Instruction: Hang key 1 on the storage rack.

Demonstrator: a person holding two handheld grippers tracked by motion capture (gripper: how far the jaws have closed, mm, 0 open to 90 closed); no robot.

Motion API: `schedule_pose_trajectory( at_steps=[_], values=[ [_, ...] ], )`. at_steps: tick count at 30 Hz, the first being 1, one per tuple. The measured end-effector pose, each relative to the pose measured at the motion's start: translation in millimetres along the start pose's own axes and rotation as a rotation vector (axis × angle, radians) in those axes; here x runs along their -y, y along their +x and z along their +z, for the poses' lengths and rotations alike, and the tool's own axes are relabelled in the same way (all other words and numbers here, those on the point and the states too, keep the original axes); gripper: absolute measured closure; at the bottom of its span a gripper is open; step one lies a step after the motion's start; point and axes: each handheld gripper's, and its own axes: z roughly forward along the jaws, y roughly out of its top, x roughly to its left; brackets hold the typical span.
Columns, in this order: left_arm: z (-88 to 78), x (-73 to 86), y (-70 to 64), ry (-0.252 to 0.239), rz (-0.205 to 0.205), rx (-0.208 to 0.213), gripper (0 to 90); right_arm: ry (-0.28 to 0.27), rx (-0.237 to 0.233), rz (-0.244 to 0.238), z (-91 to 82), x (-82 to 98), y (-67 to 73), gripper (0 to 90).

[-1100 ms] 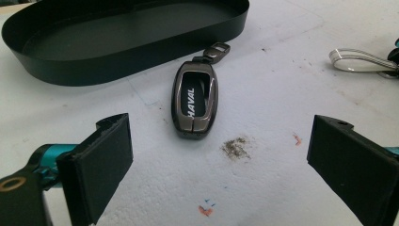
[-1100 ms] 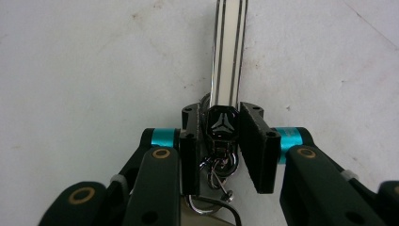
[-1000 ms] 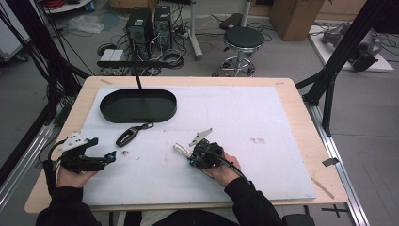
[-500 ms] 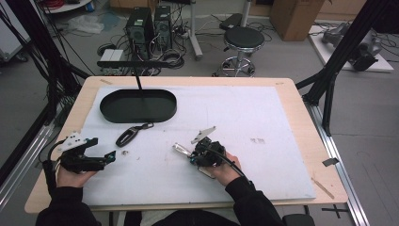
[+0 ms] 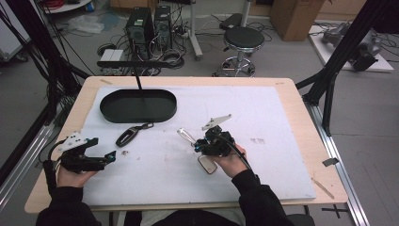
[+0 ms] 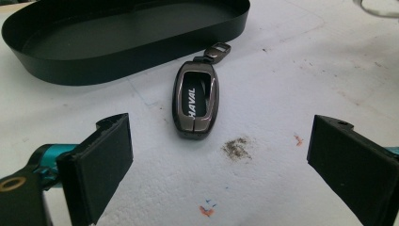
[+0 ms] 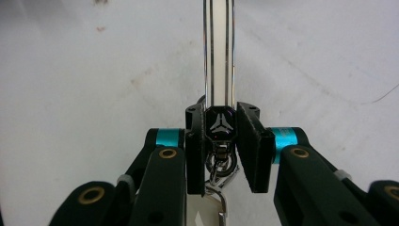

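The wooden table (image 5: 301, 117) is covered by a white mat (image 5: 263, 122) marked with small stains. Toward its far left sits a black oval tray (image 5: 138, 106) with low upright walls, and a thin black post (image 5: 139, 81) rises behind it.

The left gripper (image 5: 111, 156) rests low over the mat at the near left, held in the person's left hand (image 5: 70, 176); its jaws stand wide apart with nothing between them. Beyond them, just in front of the tray but not touching it, lies a key fob (image 6: 195, 101): a dark, glossy, elongated case with rounded ends, a window in its face showing the word HAVAL, and a small metal loop at the end nearest the tray. A dark smudge (image 6: 236, 147) marks the mat just beside it.

The right gripper (image 5: 196, 147), held in the right hand (image 5: 230, 162) near the middle of the mat, is clamped on a second key fob (image 7: 219, 70). This one is slim, with a pale face between chrome edges and a black end bearing a three-pointed emblem. A key ring (image 7: 220, 167) and a pale tag (image 5: 207, 164) hang from that end.
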Motion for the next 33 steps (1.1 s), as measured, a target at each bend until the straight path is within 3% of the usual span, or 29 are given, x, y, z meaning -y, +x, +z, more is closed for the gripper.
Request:
schedule_pose_trajectory(
  at_steps=[10, 16, 28, 33],
  values=[
    [0.5, 0.0, 0.0, -0.001, 0.001, 0.004, 7.8, -0.067, -0.004, 0.009, -15.2, -24.0, -5.4, 74.3],
    [-0.1, -0.1, 0.9, -0.009, -0.002, 0.006, 7.8, -0.083, -0.007, 0.015, -16.8, -35.1, -8.2, 74.2],
    [-0.6, -0.1, 3.4, -0.022, -0.010, 0.012, 7.8, -0.132, -0.019, 0.030, -18.4, -74.0, -13.2, 74.2],
    [-0.3, 0.0, 3.8, -0.025, -0.011, 0.015, 7.8, -0.164, -0.035, 0.060, -16.5, -84.9, -16.5, 74.2]
  ],
)
